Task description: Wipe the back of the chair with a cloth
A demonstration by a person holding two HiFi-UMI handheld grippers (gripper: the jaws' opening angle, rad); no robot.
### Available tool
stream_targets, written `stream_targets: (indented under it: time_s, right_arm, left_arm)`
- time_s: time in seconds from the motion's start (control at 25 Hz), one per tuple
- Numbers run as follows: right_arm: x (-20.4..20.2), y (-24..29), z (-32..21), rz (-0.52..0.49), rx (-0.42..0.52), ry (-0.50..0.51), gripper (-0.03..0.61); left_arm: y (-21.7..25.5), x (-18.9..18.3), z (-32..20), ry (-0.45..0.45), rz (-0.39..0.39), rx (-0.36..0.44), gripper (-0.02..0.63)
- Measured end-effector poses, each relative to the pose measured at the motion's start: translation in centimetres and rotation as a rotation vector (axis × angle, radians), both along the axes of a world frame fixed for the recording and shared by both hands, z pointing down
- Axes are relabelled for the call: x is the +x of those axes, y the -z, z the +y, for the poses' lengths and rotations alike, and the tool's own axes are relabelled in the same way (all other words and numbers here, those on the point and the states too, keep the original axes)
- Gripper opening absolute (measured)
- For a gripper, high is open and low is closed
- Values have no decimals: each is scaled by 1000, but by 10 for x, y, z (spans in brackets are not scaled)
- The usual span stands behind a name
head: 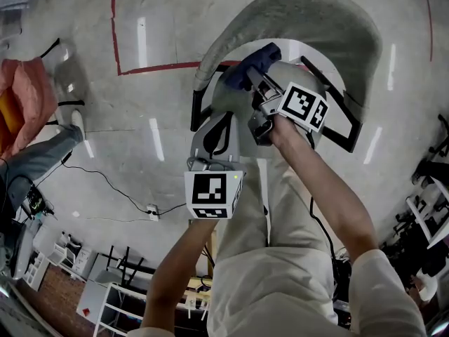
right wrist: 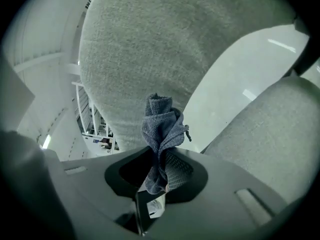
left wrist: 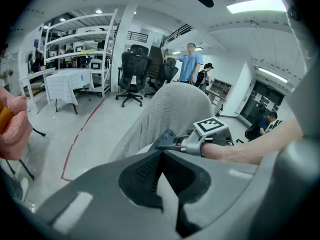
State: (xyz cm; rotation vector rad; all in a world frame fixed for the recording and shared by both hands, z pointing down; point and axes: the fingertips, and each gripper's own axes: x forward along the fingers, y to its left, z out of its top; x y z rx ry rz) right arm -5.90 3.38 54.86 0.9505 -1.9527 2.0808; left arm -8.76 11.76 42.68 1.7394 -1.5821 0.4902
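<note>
Pre-wipe | our right gripper (right wrist: 160,156) fingers pinch crumpled blue-grey cloth (right wrist: 161,126) near grey fabric chair back (right wrist: 165,44) | left gripper (left wrist: 161,156) fingers together, empty | next: press, sweep

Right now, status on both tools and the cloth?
Right tool shut on cloth, at chair back. Left tool shut, empty. Nothing blocking.

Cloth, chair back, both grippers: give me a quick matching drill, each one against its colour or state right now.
Things:
1. cloth
2. chair back
3. left gripper
4. right gripper

Colour or state:
A. jaws together, nothing between them
B. blue, bunched up
C. grey, curved
D. clamped on the cloth

Pairs: 1-B, 2-C, 3-A, 4-D
</note>
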Motion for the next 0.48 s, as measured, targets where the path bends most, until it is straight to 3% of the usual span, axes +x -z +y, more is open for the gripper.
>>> stream_targets:
  time_s: [0.16, 0.48]
  right_arm:
    - [7, -17, -9, -6, -59, -85, 97]
    - [7, -37, -20, 27, -84, -141, 95]
  left_arm:
    - [-2, 8, -6, -43, -7, 2, 0]
    - [-9, 16, -5, -50, 12, -21, 0]
